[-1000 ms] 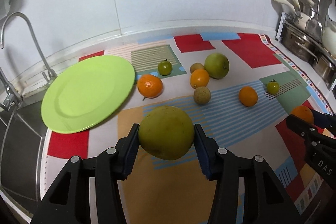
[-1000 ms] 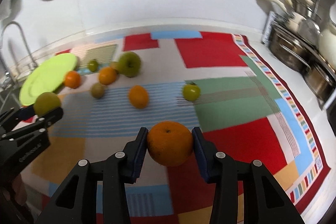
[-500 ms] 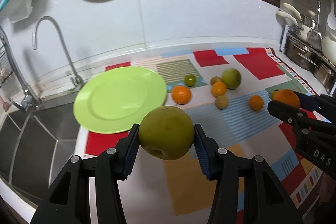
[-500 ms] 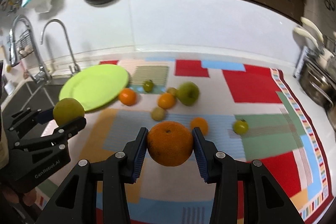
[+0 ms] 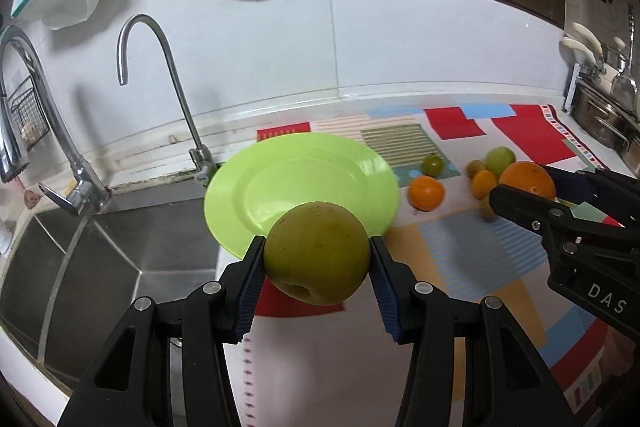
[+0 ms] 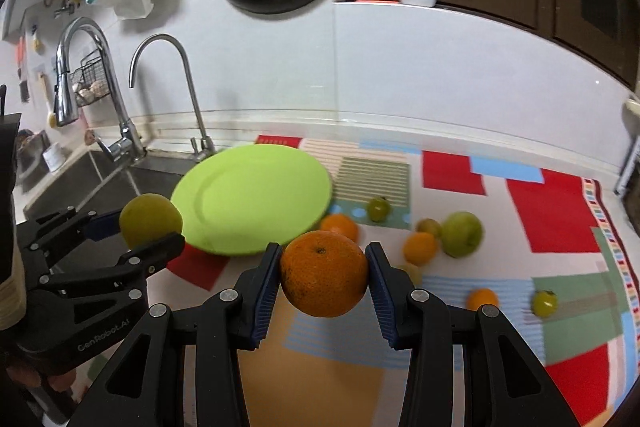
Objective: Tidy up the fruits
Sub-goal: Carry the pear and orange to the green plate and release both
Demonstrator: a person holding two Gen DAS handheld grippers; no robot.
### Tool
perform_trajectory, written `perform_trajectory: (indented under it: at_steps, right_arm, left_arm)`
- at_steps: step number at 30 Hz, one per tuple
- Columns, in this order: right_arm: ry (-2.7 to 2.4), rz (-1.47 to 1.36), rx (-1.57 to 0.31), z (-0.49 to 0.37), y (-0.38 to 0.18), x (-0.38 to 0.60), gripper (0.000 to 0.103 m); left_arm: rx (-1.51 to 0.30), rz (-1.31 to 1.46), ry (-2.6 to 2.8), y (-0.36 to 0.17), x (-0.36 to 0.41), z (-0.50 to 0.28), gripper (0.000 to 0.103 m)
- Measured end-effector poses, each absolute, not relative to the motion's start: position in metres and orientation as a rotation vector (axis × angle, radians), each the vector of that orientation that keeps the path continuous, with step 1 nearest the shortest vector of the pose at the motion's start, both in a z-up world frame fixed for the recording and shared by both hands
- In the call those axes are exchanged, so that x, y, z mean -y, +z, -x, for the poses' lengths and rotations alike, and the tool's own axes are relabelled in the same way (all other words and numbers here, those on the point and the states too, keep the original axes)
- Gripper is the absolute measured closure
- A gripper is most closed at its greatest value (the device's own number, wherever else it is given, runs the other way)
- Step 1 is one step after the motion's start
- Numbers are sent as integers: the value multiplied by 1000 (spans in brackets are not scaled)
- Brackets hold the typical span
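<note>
Both tongs are loaded. Left tongs (image 5: 317, 259) pinch a yellow-green apple (image 5: 317, 251) between their blue pads, raised off the bench, its dimpled end turned down toward me. Right tongs (image 6: 323, 275) pinch a large orange (image 6: 323, 274) the same way, clear of the patchwork mat (image 6: 556, 211).

Just beyond my left tongs lies the lime-green plate (image 5: 280, 179), bare, resting on the mat's near-sink end with its rim reaching the edge of the steel sink (image 5: 100, 259). From the right tongs, the plate sits ahead and to the left.

Loose fruit lies on the mat ahead and to the right of my right tongs: a tangerine (image 6: 340, 227) just behind the held orange, a small green tomato (image 6: 379, 209), another tangerine (image 6: 419, 247) beside a big green apple (image 6: 461, 234), and further right a small orange (image 6: 482, 299) and a yellow-green tomato (image 6: 544, 303).
</note>
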State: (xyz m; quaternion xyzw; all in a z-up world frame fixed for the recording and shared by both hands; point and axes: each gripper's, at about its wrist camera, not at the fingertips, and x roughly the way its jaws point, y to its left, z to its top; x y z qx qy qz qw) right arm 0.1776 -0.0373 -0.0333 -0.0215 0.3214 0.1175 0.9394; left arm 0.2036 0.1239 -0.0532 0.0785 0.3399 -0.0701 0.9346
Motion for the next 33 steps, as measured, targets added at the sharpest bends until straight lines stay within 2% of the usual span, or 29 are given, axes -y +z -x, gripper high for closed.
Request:
perform_trajectory:
  at_steps: [29,31,32,33]
  right_arm:
    - [362,88,-750,-302,-83,-32,60]
    - [363,82,-750,-304,-85,-32,59]
    - [364,82,-752,-305,-85,-32,58]
    - [362,78,-752,-306,-85,-32,51]
  left_arm:
    - [-811,-164,-162,-108,-166,-308,53]
    - [-803,-173,-158,-107,-165,-308,50]
    - [-790,-178,-152,-105,-165,-307,44]
    - [-776,-182,-143,-103,-165,-306,41]
